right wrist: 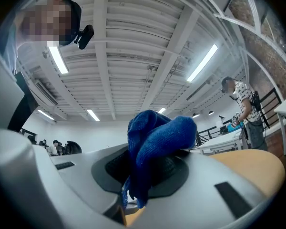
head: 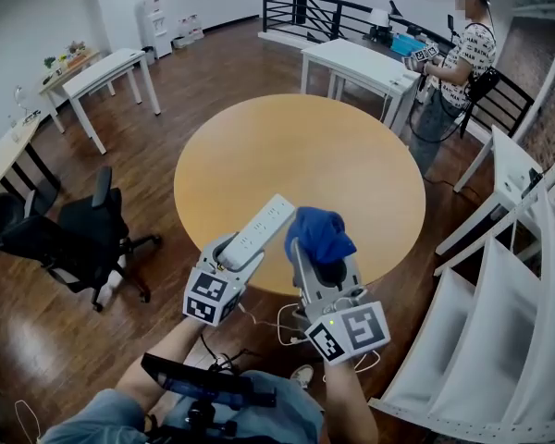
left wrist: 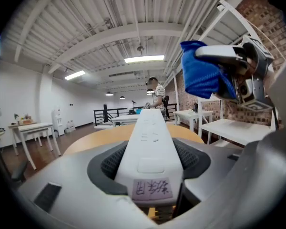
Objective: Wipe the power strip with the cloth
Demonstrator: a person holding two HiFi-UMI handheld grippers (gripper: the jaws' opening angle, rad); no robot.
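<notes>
A white power strip (head: pixel 259 227) is held above the near edge of the round wooden table (head: pixel 351 155). My left gripper (head: pixel 229 259) is shut on its near end. In the left gripper view the power strip (left wrist: pixel 150 142) runs straight ahead between the jaws, with a small handwritten label at the near end. A bunched blue cloth (head: pixel 317 234) is clamped in my right gripper (head: pixel 322 259), just right of the strip. The blue cloth (right wrist: pixel 152 142) fills the jaws in the right gripper view. From the left gripper's camera, the cloth (left wrist: pixel 202 75) hangs at the upper right.
A person (head: pixel 458 63) stands at the far right by a white table (head: pixel 361 67). A black office chair (head: pixel 83 234) is to the left. White shelving (head: pixel 509 313) lies at the right. A cable (head: pixel 291 326) hangs below the grippers.
</notes>
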